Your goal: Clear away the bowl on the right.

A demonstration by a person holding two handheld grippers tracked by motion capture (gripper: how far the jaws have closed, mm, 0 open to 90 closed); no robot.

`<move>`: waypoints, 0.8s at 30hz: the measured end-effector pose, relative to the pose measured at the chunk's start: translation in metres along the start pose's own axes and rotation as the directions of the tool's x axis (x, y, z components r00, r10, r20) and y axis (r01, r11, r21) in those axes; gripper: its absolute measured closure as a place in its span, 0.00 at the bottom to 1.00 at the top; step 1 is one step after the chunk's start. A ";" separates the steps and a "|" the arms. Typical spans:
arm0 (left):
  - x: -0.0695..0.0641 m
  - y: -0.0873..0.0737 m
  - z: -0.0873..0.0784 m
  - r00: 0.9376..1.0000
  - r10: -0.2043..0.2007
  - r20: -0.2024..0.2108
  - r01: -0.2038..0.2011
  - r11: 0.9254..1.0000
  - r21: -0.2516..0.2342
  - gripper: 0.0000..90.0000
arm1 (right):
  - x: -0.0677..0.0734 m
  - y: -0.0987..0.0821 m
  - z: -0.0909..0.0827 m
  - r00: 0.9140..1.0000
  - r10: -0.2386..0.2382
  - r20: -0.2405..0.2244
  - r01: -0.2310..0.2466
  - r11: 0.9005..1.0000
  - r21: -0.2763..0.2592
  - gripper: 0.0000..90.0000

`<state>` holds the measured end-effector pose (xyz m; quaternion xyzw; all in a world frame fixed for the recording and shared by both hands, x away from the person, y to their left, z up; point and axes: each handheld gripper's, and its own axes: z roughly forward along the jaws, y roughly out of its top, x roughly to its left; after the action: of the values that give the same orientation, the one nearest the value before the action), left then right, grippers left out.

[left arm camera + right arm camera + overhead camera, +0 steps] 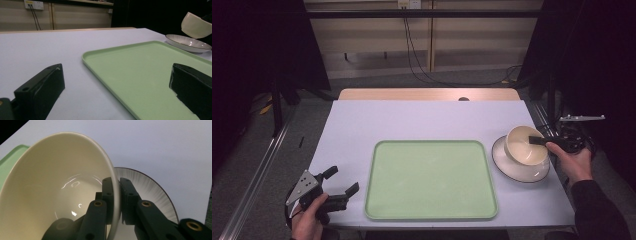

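White tabletop (422,117) carries a green tray (431,180) at its middle. At the right, the right gripper (537,140) pinches the rim of a cream bowl (524,146), tilted just above a plate (519,167). At near left, the left gripper (343,181) rests with jaws spread

The tray (431,180) lies mid-table (422,117), toward the near edge. Right of it sits the plate (512,167), with the bowl (525,146) above it, tilted and lifted clear. The left gripper (343,181) rests left of the tray.
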<state>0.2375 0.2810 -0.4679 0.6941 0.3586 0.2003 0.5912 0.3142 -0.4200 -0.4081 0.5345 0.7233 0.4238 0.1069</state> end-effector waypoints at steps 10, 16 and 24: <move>-0.001 0.000 0.000 1.000 -0.006 -0.007 0.006 1.000 -0.001 0.00 | 0.008 0.006 -0.001 1.000 -0.003 -0.023 0.002 1.000 -0.016 0.93; -0.001 0.000 0.001 1.000 -0.007 -0.006 0.007 1.000 -0.002 0.00 | 0.015 0.010 0.003 0.999 -0.009 -0.032 0.009 1.000 -0.011 0.93; 0.000 0.000 0.000 1.000 0.006 -0.011 -0.006 1.000 0.003 0.00 | 0.024 0.014 0.012 0.999 -0.022 -0.040 0.023 1.000 0.011 0.93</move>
<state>0.2370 0.2809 -0.4677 0.6950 0.3600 0.2053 0.5875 0.3215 -0.3920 -0.3985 0.5183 0.7337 0.4290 0.0941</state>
